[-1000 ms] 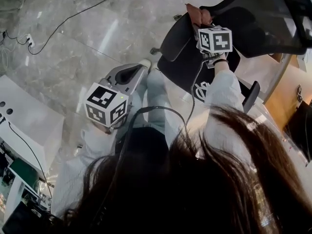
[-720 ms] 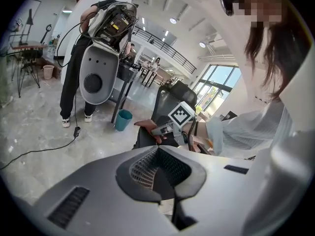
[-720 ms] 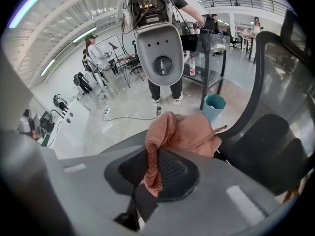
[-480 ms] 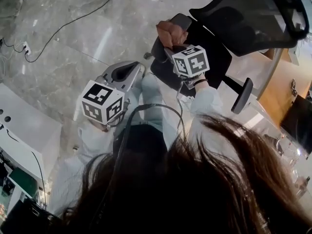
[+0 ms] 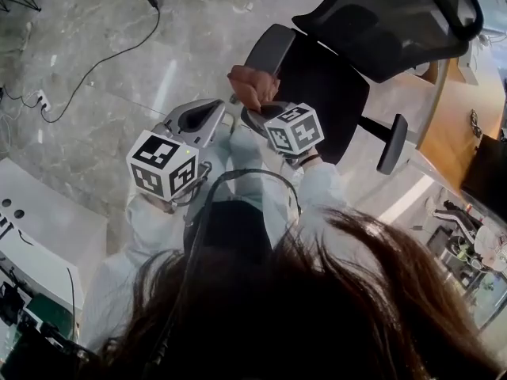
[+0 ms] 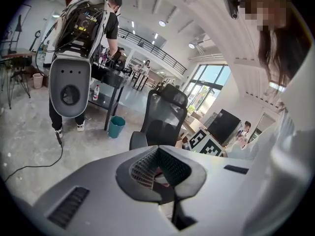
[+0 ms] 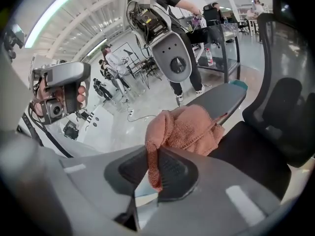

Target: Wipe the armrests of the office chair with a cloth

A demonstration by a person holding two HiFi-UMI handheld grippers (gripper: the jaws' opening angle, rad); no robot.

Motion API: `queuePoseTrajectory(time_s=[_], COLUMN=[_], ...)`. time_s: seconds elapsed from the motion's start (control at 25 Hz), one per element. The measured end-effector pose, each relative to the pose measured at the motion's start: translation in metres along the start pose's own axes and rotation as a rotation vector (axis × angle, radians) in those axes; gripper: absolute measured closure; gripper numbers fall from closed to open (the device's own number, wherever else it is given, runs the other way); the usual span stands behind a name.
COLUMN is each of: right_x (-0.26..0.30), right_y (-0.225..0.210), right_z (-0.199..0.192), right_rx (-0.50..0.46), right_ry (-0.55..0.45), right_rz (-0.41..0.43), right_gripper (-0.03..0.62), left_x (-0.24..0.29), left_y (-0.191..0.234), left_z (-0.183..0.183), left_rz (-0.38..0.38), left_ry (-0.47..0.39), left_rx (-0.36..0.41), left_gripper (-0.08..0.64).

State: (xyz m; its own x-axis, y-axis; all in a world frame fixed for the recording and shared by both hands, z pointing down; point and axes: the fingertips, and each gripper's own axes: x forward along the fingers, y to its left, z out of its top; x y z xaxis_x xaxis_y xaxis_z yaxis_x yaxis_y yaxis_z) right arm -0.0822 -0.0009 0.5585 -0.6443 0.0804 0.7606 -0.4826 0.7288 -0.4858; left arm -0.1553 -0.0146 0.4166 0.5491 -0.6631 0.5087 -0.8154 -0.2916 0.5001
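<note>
The black office chair [image 5: 325,77] stands at the upper right of the head view. My right gripper [image 5: 265,105] is shut on an orange-pink cloth [image 5: 253,85], which lies bunched on the front end of the chair's left armrest [image 5: 269,47]. In the right gripper view the cloth [image 7: 184,129] hangs from the shut right gripper [image 7: 155,168] against the grey armrest pad [image 7: 221,100]. The other armrest [image 5: 392,143] is bare. My left gripper [image 5: 202,119] is held apart, left of the chair and above the floor. In its own view the left gripper [image 6: 160,168] is shut with nothing in it.
A wooden desk [image 5: 451,117] stands behind the chair. A white cabinet [image 5: 40,212] is at the left, with a cable [image 5: 103,46] across the marble floor. A person carrying a grey shell-shaped pack [image 6: 71,90] stands by a teal bin [image 6: 116,127].
My right gripper has drawn the cloth along the left armrest from the backrest end to its front end, leftward and down in the picture. The left gripper has hardly shifted.
</note>
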Motion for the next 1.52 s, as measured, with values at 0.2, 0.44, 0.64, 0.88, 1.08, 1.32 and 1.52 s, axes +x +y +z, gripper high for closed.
queuePoseTrajectory(time_s=[0.2,0.44,0.64,0.88,1.08,1.32,1.52], right_x=[-0.027,-0.121,-0.225,-0.293,-0.333,-0.334,-0.333], right_y=[-0.001,0.011,0.017,0.031,0.043,0.057,0.084], right_z=[0.015,0.062,0.075,0.074,0.062,0.070,0.075], right_rx=[0.050,0.142,0.199,0.231,0.223,0.187,0.111], right_ry=[-0.126,-0.443,-0.721,-0.884,-0.968,-0.963,-0.951], right_rz=[-0.011,-0.004,-0.009,-0.018,0.013,0.105,0.263], right_gripper=[0.554,0.554,0.554,0.554,0.554,0.554,0.554], left_x=[0.002,0.007,0.026,0.044,0.051,0.043,0.042], left_y=[-0.008,-0.041,-0.099,-0.138,-0.181,-0.204,-0.204], left_z=[0.007,0.028,0.040,0.045,0.039,0.053,0.058], left_rz=[-0.041,-0.205,-0.350,-0.457,-0.628,-0.837,-0.871], left_ry=[-0.022,-0.075,-0.067,-0.037,0.002,0.023,0.019], left_rx=[0.002,-0.050,-0.024,-0.038,-0.174,-0.382,-0.439], left_gripper=[0.557,0.557,0.557,0.555,0.451,0.240,0.230])
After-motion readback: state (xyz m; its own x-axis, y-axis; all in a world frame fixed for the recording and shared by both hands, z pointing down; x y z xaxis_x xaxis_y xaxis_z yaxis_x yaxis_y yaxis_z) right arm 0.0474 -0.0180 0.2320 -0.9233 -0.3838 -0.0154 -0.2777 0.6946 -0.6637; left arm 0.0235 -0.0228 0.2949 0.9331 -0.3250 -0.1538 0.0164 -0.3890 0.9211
